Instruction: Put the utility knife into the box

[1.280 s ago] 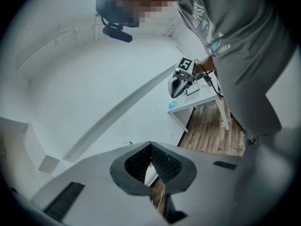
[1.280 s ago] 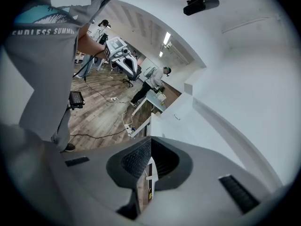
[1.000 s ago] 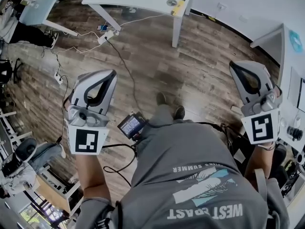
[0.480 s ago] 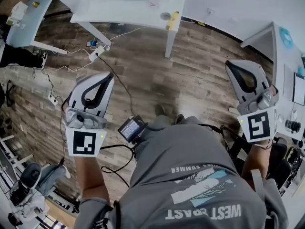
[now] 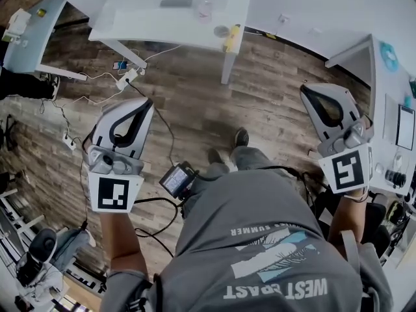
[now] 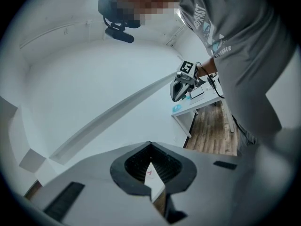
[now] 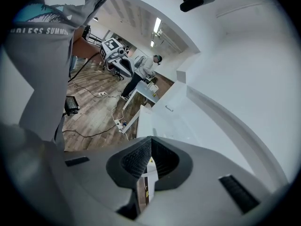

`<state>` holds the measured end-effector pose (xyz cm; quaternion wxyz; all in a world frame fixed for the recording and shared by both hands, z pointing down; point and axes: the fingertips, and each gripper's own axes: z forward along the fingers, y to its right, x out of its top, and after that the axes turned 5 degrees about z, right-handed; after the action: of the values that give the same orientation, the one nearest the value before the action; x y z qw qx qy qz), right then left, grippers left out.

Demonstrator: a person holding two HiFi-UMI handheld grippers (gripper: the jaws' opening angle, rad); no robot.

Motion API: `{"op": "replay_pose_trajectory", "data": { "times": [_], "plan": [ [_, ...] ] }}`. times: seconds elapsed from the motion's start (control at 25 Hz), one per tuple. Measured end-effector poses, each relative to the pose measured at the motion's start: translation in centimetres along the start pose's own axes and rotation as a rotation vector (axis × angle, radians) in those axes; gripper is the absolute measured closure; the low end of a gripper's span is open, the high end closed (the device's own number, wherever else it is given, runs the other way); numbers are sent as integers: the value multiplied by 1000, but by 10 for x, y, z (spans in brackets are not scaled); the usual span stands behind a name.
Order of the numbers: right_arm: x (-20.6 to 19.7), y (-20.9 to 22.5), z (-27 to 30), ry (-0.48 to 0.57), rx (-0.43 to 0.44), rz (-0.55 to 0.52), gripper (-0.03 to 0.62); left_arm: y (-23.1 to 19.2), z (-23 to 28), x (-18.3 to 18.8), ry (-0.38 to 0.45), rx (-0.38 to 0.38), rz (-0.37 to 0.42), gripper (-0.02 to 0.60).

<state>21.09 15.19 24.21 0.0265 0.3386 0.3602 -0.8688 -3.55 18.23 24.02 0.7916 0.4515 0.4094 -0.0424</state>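
A small yellow thing (image 5: 231, 38), perhaps the utility knife, lies at the near edge of a white table (image 5: 149, 21) ahead of me. A dark flat item (image 5: 175, 3) and a clear object (image 5: 205, 8) also lie on that table; I cannot make out a box. My left gripper (image 5: 148, 103) hangs over the wooden floor, short of the table, shut and empty. My right gripper (image 5: 304, 90) is also shut with nothing in it. In the left gripper view the fingertips of the left gripper (image 6: 150, 142) meet; the right gripper view shows the right gripper (image 7: 151, 138) the same.
Cables and a power strip (image 5: 127, 77) trail across the floor under the table. A second white table (image 5: 390, 103) with devices stands at the right. Another desk (image 5: 29, 28) is at the far left. A black device (image 5: 177, 179) hangs at my waist. Another person (image 7: 143, 69) stands farther off.
The white table has drawn nearer and lower in the head view as I walk toward it. Both grippers came forward with me and stayed shut.
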Motion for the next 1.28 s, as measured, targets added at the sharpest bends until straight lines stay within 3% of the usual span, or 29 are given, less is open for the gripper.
{"op": "replay_pose_trajectory", "data": {
  "times": [0.4,0.64,0.92,1.28],
  "plan": [
    [-39,52,32,84,78,-39,583,-13,66,17,-60,49,8,572],
    [-40,63,48,114,114,-49,583,-18,77,15,-92,59,-2,572],
    [-29,70,77,92,116,-42,583,-44,76,-10,-85,64,-9,572],
    [2,85,126,51,79,-39,583,-94,82,-53,-7,72,-16,572]
  ]
}}
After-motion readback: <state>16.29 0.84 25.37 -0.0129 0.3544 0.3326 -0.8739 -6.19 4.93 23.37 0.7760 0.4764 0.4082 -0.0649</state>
